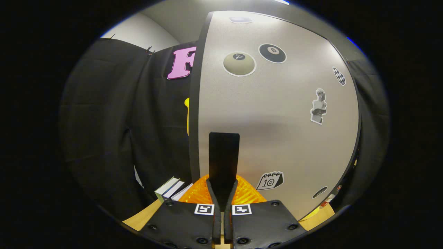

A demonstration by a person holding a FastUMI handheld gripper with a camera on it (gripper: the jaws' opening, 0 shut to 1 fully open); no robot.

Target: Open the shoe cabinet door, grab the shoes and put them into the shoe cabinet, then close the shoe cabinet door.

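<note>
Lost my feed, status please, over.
Gripper shut, fingers together, nothing held. Cabinet door right ahead, stickers on its face. Books left of the fingers, not blocking.

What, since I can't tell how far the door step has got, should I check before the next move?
1. Fingers pressed together, nothing gripped: ok.
2. Grey, sticker-covered shoe cabinet door just ahead of the fingers: ok.
3. Door fully shut or ajar: cannot tell.
4. Fingers touching the door: cannot tell.
5. Orange ribbed object below the fingers clear of their path: cannot tell.
</note>
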